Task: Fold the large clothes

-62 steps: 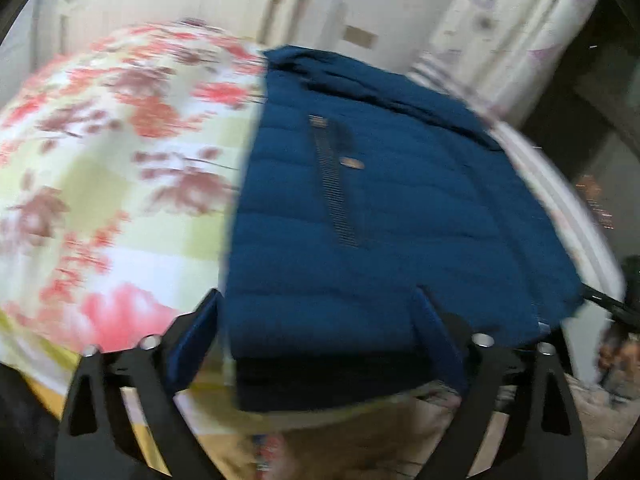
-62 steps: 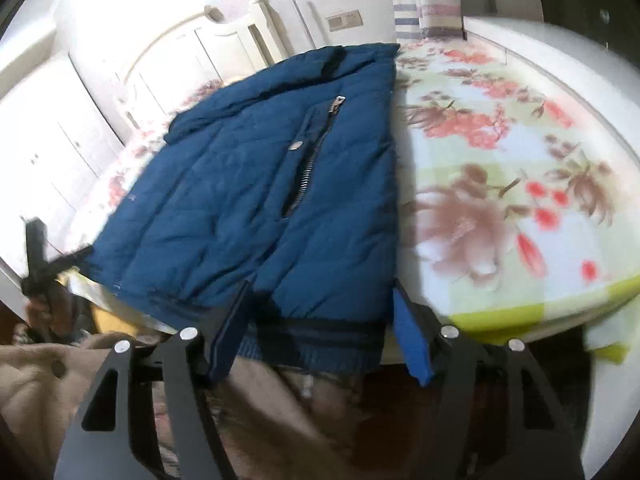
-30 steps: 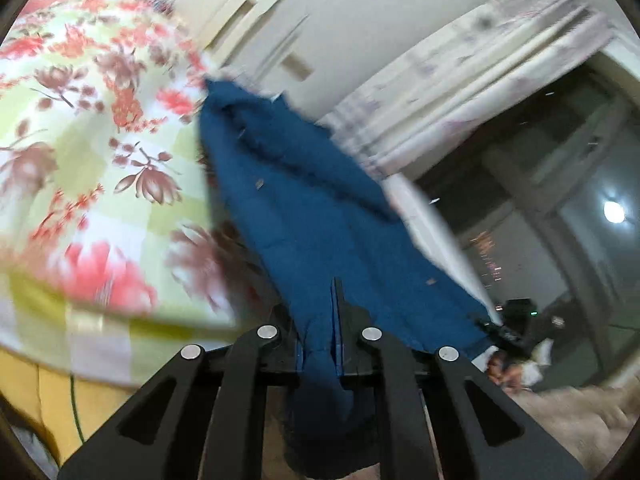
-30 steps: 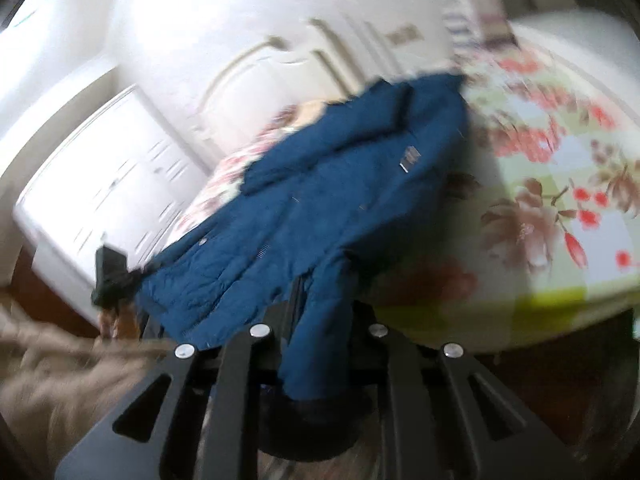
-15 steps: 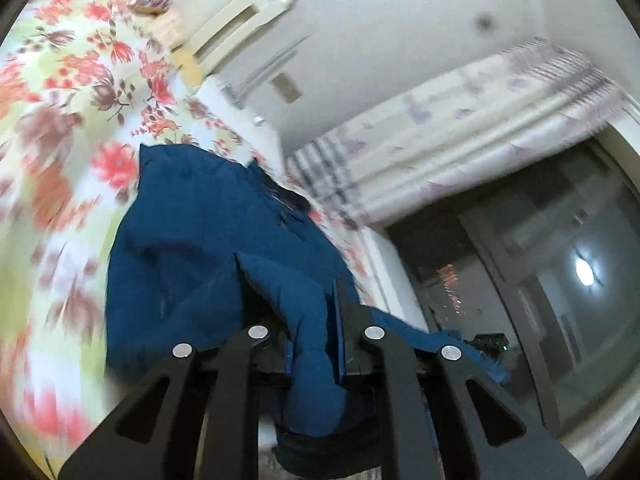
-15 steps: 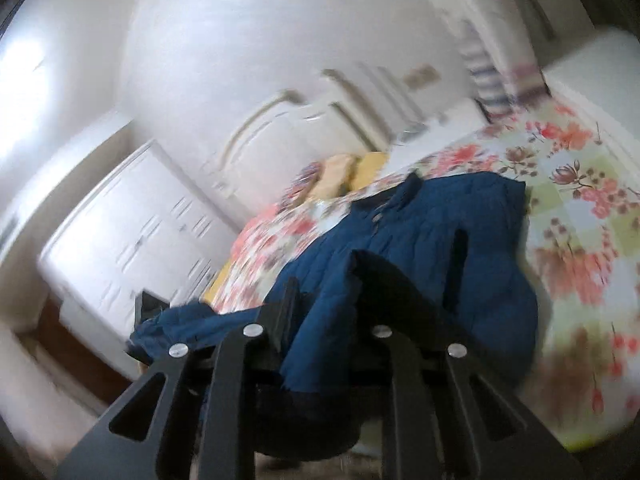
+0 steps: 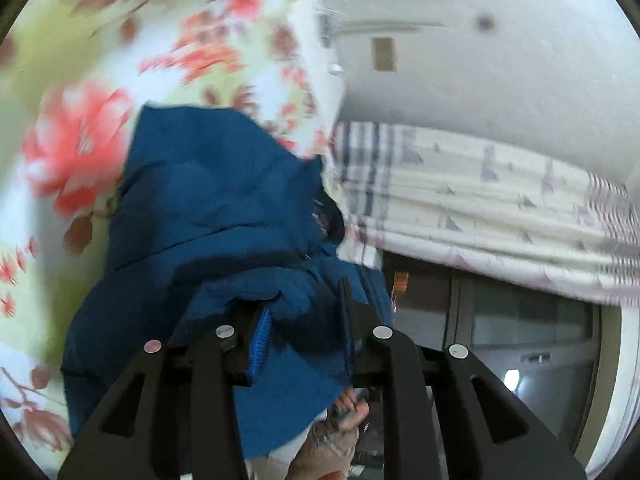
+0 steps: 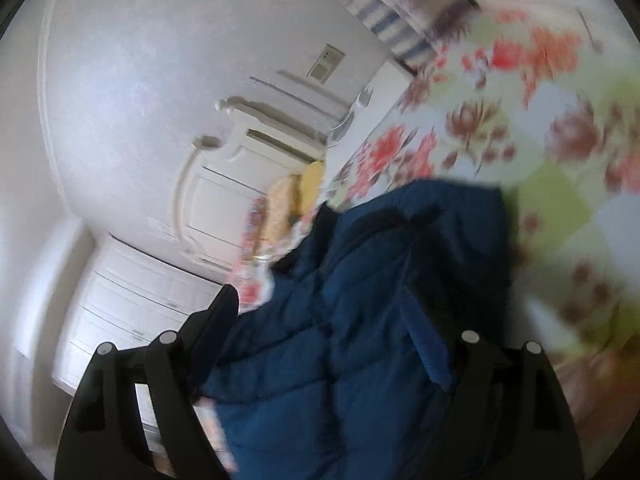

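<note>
Fold step closing: blue jacket lies doubled on the bed ahead. My right gripper is spreading clear; left gripper starts loosening around the hem. Next, withdraw.

floral bedspread | white headboard | patterned curtain | wall switch

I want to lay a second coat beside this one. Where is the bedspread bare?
Bare floral bedspread lies right of the blue jacket in the right wrist view, up toward the striped curtain. It is crowded where the jacket bunches under both tongs and toward the yellow pillow.
</note>
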The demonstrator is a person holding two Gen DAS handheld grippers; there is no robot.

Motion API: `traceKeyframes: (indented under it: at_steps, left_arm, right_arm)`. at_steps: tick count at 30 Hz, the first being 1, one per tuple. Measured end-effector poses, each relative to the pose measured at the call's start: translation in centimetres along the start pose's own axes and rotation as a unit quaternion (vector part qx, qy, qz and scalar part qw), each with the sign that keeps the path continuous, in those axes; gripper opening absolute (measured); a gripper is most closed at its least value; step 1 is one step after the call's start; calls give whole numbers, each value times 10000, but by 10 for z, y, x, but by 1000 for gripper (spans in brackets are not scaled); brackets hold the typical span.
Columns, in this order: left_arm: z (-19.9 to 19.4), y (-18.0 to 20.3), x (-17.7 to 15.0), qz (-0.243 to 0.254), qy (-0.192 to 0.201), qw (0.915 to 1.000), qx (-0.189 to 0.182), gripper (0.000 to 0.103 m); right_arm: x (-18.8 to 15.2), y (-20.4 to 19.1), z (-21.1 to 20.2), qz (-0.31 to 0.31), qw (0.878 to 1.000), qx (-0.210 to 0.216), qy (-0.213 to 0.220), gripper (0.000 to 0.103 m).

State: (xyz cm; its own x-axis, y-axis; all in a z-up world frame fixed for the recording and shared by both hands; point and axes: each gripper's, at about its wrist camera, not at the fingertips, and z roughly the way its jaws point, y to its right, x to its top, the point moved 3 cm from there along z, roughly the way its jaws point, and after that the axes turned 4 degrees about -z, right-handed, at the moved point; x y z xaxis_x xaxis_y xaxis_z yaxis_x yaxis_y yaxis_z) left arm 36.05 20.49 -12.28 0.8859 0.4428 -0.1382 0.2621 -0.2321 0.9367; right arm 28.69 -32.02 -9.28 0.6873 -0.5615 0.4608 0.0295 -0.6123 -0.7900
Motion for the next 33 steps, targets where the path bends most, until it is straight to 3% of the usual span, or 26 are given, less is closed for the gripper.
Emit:
traceKeyframes:
  at_steps: [2,6,8,9,11,12,14,15,16,17,19,20,23,25,29,31,33]
  left_arm:
    - [-10,15,1,164,-44,9998,41,15]
    - [-25,34,2,324,116,9987,-366,15]
    - [-30,30,7,33,383,9991,-190,15]
    - [-40,32,10,112,763,9970,-41,15]
    - [-48,43,9,732,1376,9851,729,15]
    - [-45,47,6,1001,1450,9792,1002,15]
    - [-26,58,-6,1975,1340,9555,1733,15]
    - [-12,61,-14,2545,1255,9345,2146,15]
    - [-5,62,-19,2902,1241,9190,2365,15]
    - [6,62,-28,3427,1235,8940,2608,15]
    - [18,58,-35,3992,1154,8647,2821,15]
    - [23,53,-37,4165,1033,8586,2806,15]
    - [34,35,-30,4193,623,8606,2822,15]
    - [38,28,-25,4149,578,8626,2837,15]
    - [42,34,-19,4079,561,8745,2564,15]
    - [54,38,-19,4077,515,8730,2626,15]
    - [66,39,-17,4096,438,8655,2851,15]
  right_arm:
    - [1,-4,3,-365,9990,-239,-48,82]
    - [-1,-5,13,-971,9915,-830,-232,82]
    - [-4,0,22,-1182,9843,-1255,-380,82]
    - [-6,2,26,-1295,9805,-1407,-451,82]
    - [-9,6,32,-1440,9771,-1471,-540,82]
    - [-9,5,33,-1506,9757,-1487,-569,82]
    - [-7,-1,38,-1746,9690,-1617,-664,82]
    - [-5,-4,42,-1846,9658,-1676,-714,82]
    - [-2,-7,47,-1984,9615,-1736,-775,82]
    - [0,-10,50,-2081,9584,-1765,-833,82]
    - [4,-15,58,-2263,9511,-1851,-1001,82]
    - [4,-17,59,-2295,9495,-1867,-1049,82]
    - [5,-17,64,-2371,9467,-1851,-1150,82]
    - [4,-16,63,-2355,9483,-1809,-1116,82]
    - [1,-8,62,-2154,9555,-1725,-1042,82]
    - [0,-6,62,-2081,9580,-1691,-1015,82]
    - [-2,-6,62,-2080,9579,-1711,-994,82]
